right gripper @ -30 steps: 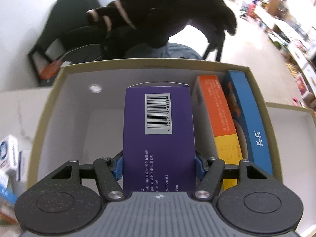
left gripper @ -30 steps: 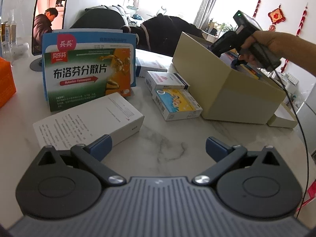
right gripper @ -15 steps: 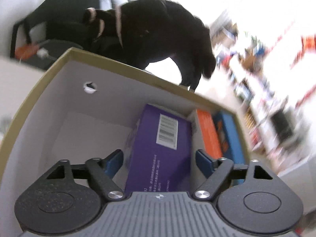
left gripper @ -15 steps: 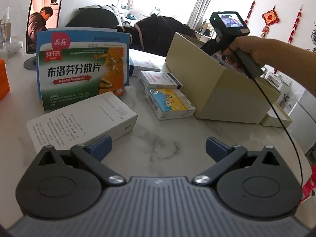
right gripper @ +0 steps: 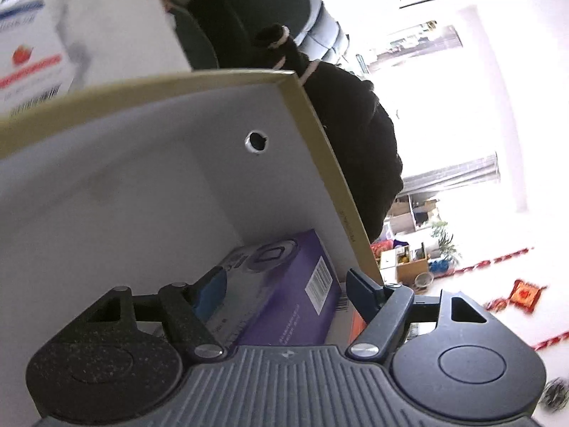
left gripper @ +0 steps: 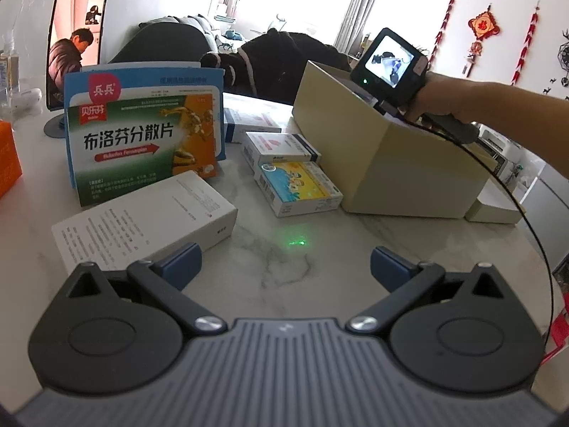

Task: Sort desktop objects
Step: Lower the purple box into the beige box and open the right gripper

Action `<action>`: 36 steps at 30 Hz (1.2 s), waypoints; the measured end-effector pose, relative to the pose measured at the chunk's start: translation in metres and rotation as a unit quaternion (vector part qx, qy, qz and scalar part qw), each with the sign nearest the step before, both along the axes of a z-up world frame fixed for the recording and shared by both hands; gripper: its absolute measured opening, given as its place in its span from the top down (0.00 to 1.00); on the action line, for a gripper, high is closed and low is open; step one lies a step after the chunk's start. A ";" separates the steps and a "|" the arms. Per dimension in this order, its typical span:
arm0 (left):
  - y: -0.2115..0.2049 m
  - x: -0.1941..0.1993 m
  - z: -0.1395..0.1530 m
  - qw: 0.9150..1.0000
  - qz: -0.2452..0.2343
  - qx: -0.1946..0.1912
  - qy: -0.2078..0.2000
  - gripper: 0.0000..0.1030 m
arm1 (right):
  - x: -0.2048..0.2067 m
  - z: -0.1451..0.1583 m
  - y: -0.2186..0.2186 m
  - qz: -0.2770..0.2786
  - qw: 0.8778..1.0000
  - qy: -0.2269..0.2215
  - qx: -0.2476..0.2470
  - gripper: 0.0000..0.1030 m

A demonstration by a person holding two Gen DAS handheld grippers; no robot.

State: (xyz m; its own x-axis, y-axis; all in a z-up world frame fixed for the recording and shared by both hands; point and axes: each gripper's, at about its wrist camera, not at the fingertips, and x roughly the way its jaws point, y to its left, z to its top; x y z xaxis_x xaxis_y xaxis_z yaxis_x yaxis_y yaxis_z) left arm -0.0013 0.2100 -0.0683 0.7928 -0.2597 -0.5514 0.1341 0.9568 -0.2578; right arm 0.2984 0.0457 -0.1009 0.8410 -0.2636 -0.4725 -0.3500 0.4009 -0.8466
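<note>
My left gripper (left gripper: 284, 263) is open and empty, low over the marble table (left gripper: 302, 259). A white box (left gripper: 142, 220) lies by its left finger. A big green and blue medicine box (left gripper: 142, 135) stands behind it. Two small boxes, a white one (left gripper: 277, 146) and a yellow-blue one (left gripper: 302, 188), lie beside the beige carton (left gripper: 391, 163). My right gripper (right gripper: 288, 288) is open inside the carton (right gripper: 142, 178), tilted, and also shows in the left wrist view (left gripper: 391, 67). The purple box (right gripper: 284, 291) lies in the carton between its open fingers, released.
A phone on a stand (left gripper: 76, 46) and an orange box (left gripper: 7, 160) are at the far left. A white lid (left gripper: 494, 206) lies right of the carton. A dark chair with black clothing (left gripper: 277, 57) stands behind the table.
My right gripper opened and let go of the purple box in the carton, then tilted and drew back. My left gripper stayed open and shifted slightly.
</note>
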 end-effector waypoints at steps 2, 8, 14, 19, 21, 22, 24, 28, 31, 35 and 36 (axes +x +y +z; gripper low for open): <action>0.001 0.000 0.001 1.000 0.003 0.001 -0.001 0.00 | 0.001 -0.004 -0.004 0.000 1.000 0.005 -0.016 0.28; 0.004 0.001 -0.001 1.000 0.009 0.000 0.002 0.00 | 0.010 -0.001 -0.022 -0.016 1.000 0.011 0.012 0.28; 0.002 0.002 -0.004 1.000 0.005 -0.003 0.006 0.00 | 0.018 0.029 -0.043 -0.023 0.995 0.035 0.095 0.23; 0.001 0.007 -0.006 1.000 0.002 -0.009 0.007 0.00 | 0.014 0.060 -0.065 -0.016 0.983 0.071 0.169 0.20; -0.001 0.009 -0.006 1.000 0.000 -0.010 0.006 0.00 | 0.003 0.064 -0.066 0.014 0.981 0.091 0.169 0.20; -0.001 0.009 -0.006 1.000 -0.001 -0.010 0.005 0.00 | -0.006 0.064 -0.065 0.032 0.981 0.100 0.163 0.20; -0.002 0.008 -0.005 1.000 -0.004 -0.008 0.004 0.00 | -0.017 0.064 -0.062 0.062 0.980 0.119 0.145 0.20; -0.001 0.005 -0.005 1.000 -0.003 -0.007 0.006 0.00 | -0.030 0.062 -0.061 0.102 0.975 0.163 0.108 0.20; 0.002 0.005 -0.007 1.000 0.004 -0.008 0.010 0.00 | -0.035 0.061 -0.063 0.111 0.973 0.182 0.089 0.21; 0.002 0.006 -0.008 1.000 0.006 -0.013 0.011 0.00 | -0.032 0.058 -0.066 0.109 0.975 0.176 0.078 0.21; 0.002 0.006 -0.007 1.000 0.005 -0.012 0.010 0.00 | -0.031 0.058 -0.066 0.108 0.976 0.172 0.081 0.21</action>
